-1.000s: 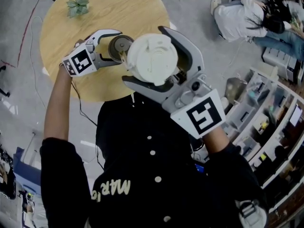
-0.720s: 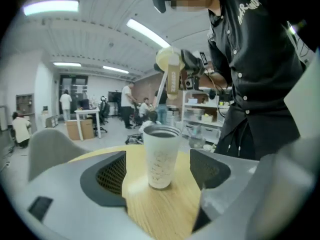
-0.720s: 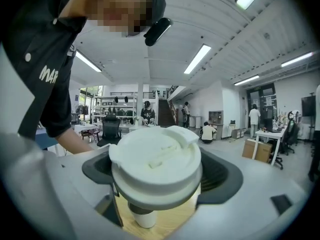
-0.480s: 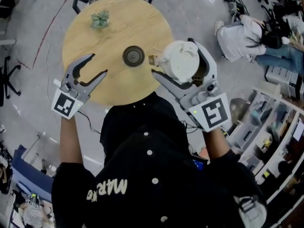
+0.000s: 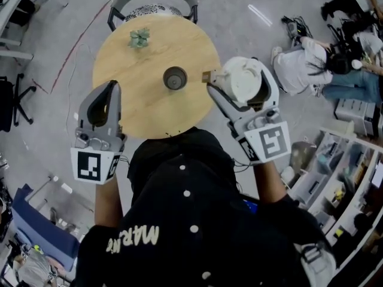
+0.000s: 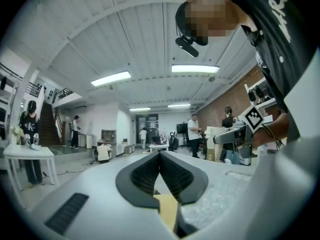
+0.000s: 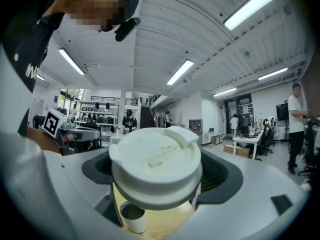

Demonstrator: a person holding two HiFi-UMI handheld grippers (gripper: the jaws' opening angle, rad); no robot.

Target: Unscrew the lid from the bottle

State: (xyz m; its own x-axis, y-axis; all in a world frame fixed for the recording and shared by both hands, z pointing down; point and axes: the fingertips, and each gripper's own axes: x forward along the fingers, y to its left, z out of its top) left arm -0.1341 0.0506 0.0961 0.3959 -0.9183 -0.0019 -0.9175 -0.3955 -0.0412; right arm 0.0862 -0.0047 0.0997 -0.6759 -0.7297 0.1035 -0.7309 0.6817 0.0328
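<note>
The open bottle (image 5: 175, 77), a dark-mouthed cup, stands alone on the round wooden table (image 5: 137, 100); in the right gripper view the bottle (image 7: 132, 218) shows below the lid. My right gripper (image 5: 236, 70) is shut on the white lid (image 5: 242, 81), held up right of the bottle. The lid (image 7: 156, 159) fills the right gripper (image 7: 156, 171) between its pads. My left gripper (image 5: 112, 85) hangs left of the table, apart from the bottle. Its jaws have just been closing and meet with nothing between them, as the left gripper (image 6: 160, 155) shows.
A small green plant (image 5: 139, 38) sits at the table's far side, with a grey chair (image 5: 154, 2) behind it. A person (image 5: 305, 64) sits on the floor at the right. Shelving (image 5: 353, 178) crowds the lower right. Cables run over the floor on the left.
The left gripper let go of the bottle, drew away to the left and closed its jaws. The right gripper carried the lid a little right, still gripped. The bottle stayed on the table.
</note>
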